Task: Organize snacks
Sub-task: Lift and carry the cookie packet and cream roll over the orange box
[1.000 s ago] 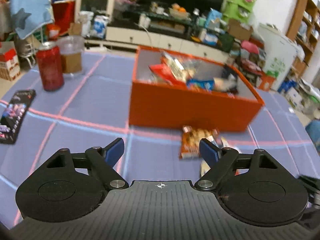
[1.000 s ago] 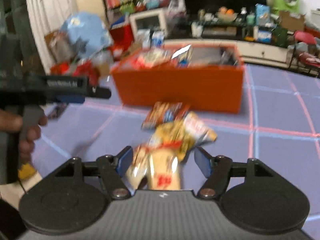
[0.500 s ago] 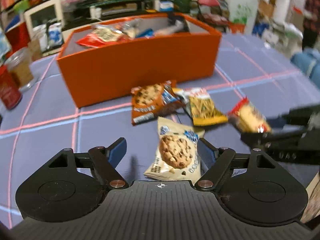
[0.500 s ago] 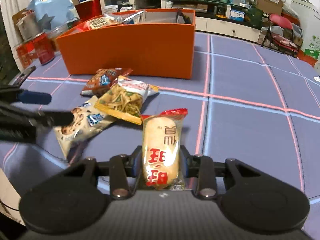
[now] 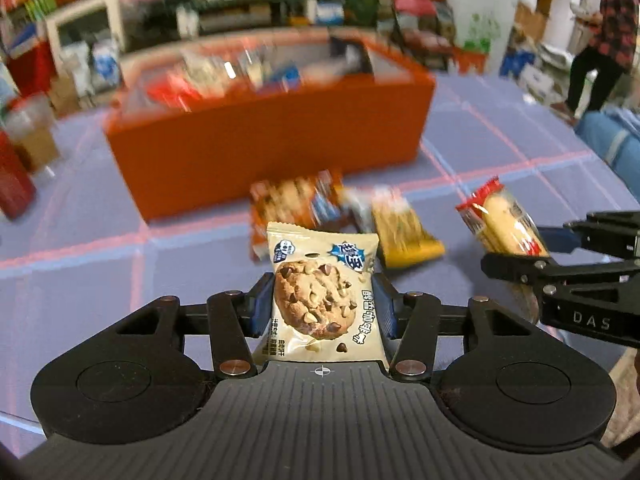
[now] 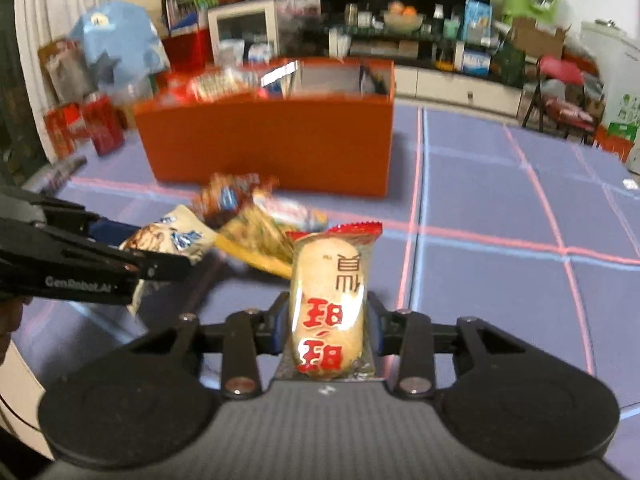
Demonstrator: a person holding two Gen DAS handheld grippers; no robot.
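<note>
My left gripper [image 5: 322, 308] is shut on a cream cookie packet [image 5: 320, 292] and holds it above the table. My right gripper [image 6: 327, 322] is shut on a rice cracker packet [image 6: 330, 300] with red lettering; it also shows in the left wrist view [image 5: 502, 220]. The orange box [image 5: 272, 136] with several snacks inside stands ahead on the table, also in the right wrist view [image 6: 272, 140]. An orange cookie bag [image 5: 292, 204] and a yellow snack bag [image 5: 404, 228] lie in front of the box.
The table has a blue cloth with pink lines [image 6: 500, 208]. A red can [image 5: 12, 184] and a plastic cup [image 5: 34, 136] stand at the far left. A person [image 5: 600, 36] stands at the back right. Shelves and clutter fill the room behind.
My left gripper has shut on the cookie packet and lifted it. My right gripper has lifted the rice cracker packet higher. Both views have swung toward the box.
</note>
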